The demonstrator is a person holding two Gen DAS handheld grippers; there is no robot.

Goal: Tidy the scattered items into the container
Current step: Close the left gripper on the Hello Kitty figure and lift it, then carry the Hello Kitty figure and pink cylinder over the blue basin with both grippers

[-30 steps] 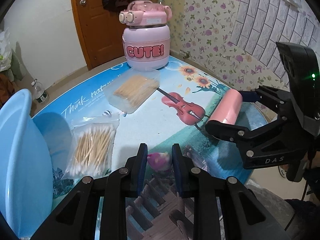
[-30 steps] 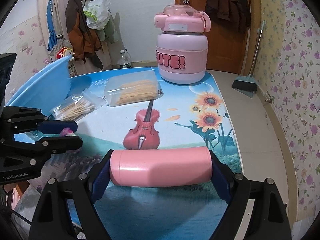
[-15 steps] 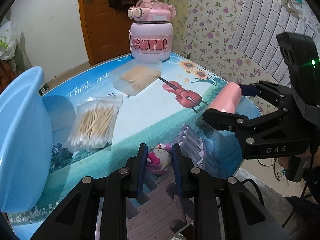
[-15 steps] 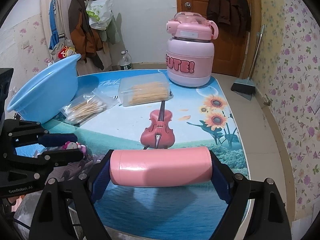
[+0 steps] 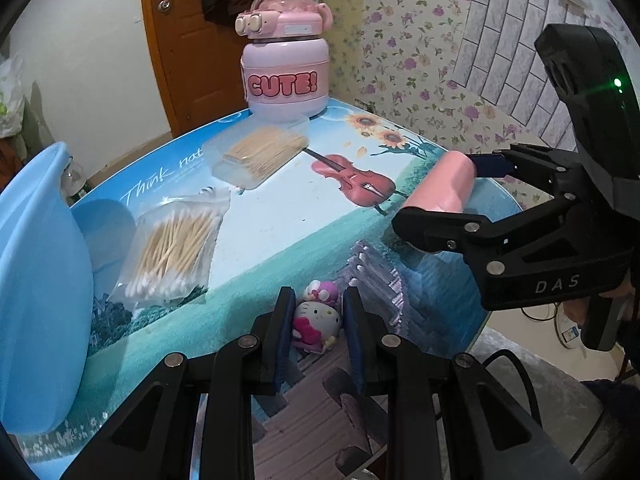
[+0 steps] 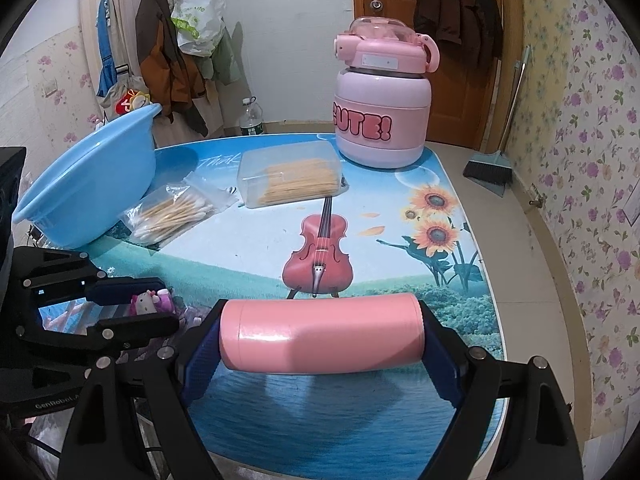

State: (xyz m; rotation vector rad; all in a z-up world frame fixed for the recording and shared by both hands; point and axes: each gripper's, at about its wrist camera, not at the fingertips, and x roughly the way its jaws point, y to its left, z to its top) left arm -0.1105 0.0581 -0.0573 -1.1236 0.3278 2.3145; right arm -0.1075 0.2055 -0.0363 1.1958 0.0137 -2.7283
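Lifted clear of the table (image 5: 280,236), the left gripper (image 5: 316,320) clamped a small cat figurine (image 5: 316,318) while the right gripper (image 6: 320,338) held a pink cylinder (image 6: 320,336) end to end, both well short of the empty blue basin (image 6: 86,184).

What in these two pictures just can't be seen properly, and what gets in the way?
- Inside of the blue basin: right wrist view shows only its outer wall; left wrist view cuts it off at the edge.
- Ends of the pink cylinder: covered by the right gripper's pads.
- Sides of the cat figurine: behind the left gripper's fingers.
- Bagged cotton swabs: blurred, left wrist view.
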